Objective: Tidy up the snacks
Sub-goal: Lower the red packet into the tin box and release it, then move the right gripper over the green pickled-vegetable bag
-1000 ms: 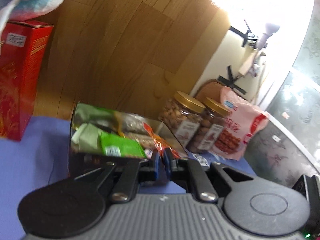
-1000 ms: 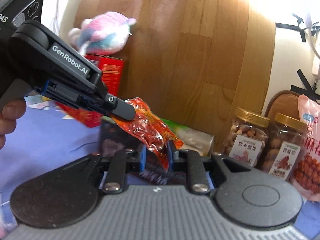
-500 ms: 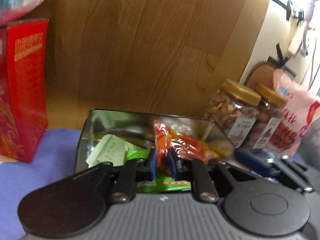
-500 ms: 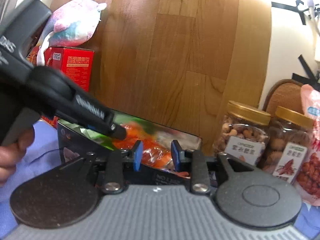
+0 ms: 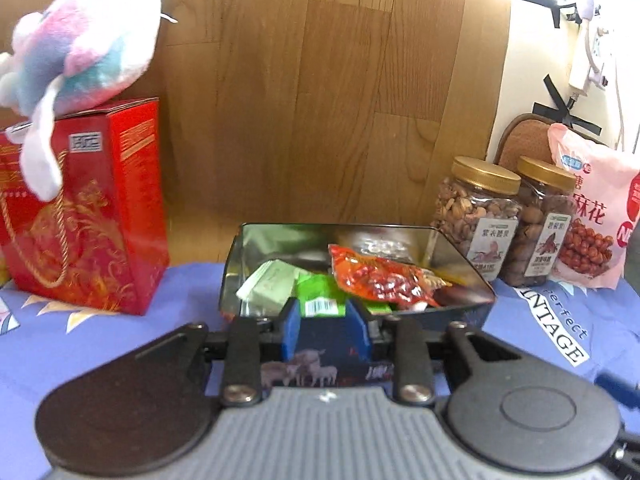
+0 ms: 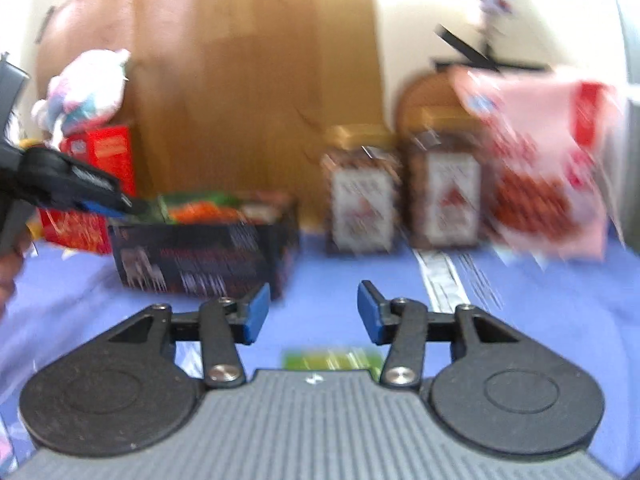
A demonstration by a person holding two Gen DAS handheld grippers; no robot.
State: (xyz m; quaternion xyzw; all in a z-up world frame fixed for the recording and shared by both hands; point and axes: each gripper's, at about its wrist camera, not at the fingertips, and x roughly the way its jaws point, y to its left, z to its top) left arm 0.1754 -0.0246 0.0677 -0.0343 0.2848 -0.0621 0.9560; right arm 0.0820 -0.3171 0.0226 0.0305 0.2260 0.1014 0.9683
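A dark metal tin (image 5: 456, 309) stands on the blue cloth and holds a red snack packet (image 5: 380, 282), green packets (image 5: 320, 294) and a pale green packet (image 5: 268, 286). My left gripper (image 5: 326, 326) is open and empty just in front of the tin's near wall. In the blurred right wrist view the tin (image 6: 200, 256) sits left of centre with the left gripper (image 6: 120, 200) at its rim. My right gripper (image 6: 312, 312) is open and empty, back from the tin over the cloth. A green packet (image 6: 332, 360) lies just below it.
A red gift box (image 5: 84, 216) with a plush toy (image 5: 80, 48) on top stands left. Two gold-lidded nut jars (image 5: 480, 220) and a pink snack bag (image 5: 588, 216) stand right of the tin. A wooden panel (image 5: 320, 80) is behind.
The red packet went from my right gripper to my left, then was let go into the tin. Both grippers opened. The right gripper pulled back and to the right.
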